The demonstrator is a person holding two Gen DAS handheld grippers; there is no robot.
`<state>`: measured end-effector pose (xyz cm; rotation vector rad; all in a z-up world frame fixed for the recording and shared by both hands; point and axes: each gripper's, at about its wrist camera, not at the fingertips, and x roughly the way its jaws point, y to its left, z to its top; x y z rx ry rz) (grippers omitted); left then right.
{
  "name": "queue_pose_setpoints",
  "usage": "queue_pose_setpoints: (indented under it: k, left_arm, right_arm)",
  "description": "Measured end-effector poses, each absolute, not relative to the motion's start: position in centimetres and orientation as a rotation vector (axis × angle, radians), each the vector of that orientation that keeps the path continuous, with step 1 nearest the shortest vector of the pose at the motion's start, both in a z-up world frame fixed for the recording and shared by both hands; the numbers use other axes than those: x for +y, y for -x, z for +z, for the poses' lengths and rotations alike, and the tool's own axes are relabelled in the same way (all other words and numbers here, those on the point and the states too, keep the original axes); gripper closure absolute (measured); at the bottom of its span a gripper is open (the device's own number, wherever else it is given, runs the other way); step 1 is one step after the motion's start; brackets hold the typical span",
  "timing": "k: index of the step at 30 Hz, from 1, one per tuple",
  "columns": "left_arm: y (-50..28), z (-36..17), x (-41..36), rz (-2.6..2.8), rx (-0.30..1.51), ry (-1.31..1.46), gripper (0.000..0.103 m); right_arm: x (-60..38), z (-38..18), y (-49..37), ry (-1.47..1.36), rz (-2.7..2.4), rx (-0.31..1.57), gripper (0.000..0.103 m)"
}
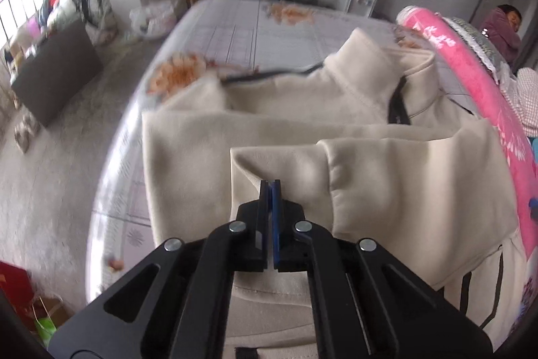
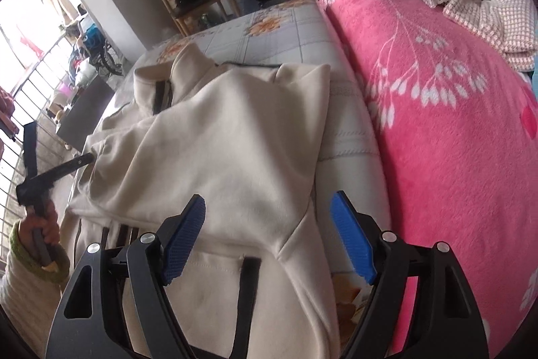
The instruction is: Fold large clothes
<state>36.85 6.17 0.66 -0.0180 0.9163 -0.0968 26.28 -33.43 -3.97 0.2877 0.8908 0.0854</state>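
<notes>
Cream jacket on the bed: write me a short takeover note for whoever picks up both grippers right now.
Left gripper: jaws shut, over the folded sleeve; whether any cloth is pinched cannot be told.
Right gripper: open, empty, above the lower part of the cream jacket.
Things: the jacket lies front up on the flowered sheet, collar away from you, beside the pink blanket.
Done: both sleeves are folded in across the chest.
Left: probably fold the hem up toward the collar, then smooth.
</notes>
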Motion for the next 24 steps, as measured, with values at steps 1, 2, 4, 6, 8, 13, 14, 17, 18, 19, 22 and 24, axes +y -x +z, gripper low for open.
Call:
queue_pose_setpoints:
  k: [1, 2, 4, 6, 8, 13, 14, 17, 18, 19, 22, 24]
  left_arm:
    - [-36.1, 1.6, 6.0, -0.098, 0.877, -0.008, 0.102]
    - [-35.4, 2.4, 6.0, -0.098, 0.844, -0.018, 0.102]
    - [-34.2, 4.0, 6.9, -0.101, 0.795, 0.006, 0.102]
    - [-34.2, 4.5, 8.2, -0.095, 0.801, 0.057, 0.102]
    - [-34.8, 4.0, 9.2, -0.090, 0.829, 0.082, 0.102]
    - [-35.3, 1.9, 10.5, -0.093, 0.890, 0.140, 0.102]
    - [-35.2, 1.5, 10.6, -0.091, 0.892, 0.142, 0.102]
    - [-35.2, 0.4, 10.5, -0.083, 0.900, 0.116, 0.102]
    - [-35.2, 0.1, 10.4, -0.083, 0.896, 0.102, 0.102]
    - [-35.1, 0.1, 10.3, -0.083, 0.888, 0.092, 0.102]
    - [-34.2, 1.1, 10.3, -0.094, 0.802, 0.085, 0.102]
    - [-33.6, 2.2, 10.4, -0.084, 0.747, 0.088, 0.102]
  right_arm:
    - [-33.8, -3.6, -26.7, -0.288, 0.078, 0.879, 0.028]
    - [-34.2, -3.3, -27.1, -0.289, 0.072, 0.873, 0.028]
    - [-35.0, -2.9, -28.2, -0.300, 0.054, 0.861, 0.028]
    - [-35.8, -2.7, -29.5, -0.323, 0.046, 0.861, 0.028]
    - [-36.7, -2.8, -31.7, -0.365, 0.041, 0.871, 0.028]
    - [-38.6, -4.4, -36.8, -0.423, -0.031, 0.917, 0.028]
    - [-38.9, -4.8, -37.6, -0.427, -0.049, 0.931, 0.028]
    - [-38.9, -6.0, -39.6, -0.399, -0.066, 0.978, 0.037]
    - [-38.8, -6.2, -39.8, -0.382, -0.068, 0.983, 0.048]
    - [-38.4, -6.3, -40.0, -0.355, -0.070, 0.985, 0.066]
    - [-37.1, -6.5, -40.0, -0.245, -0.084, 0.984, 0.096]
    - [-36.7, -5.9, -39.5, -0.213, -0.103, 0.942, 0.097]
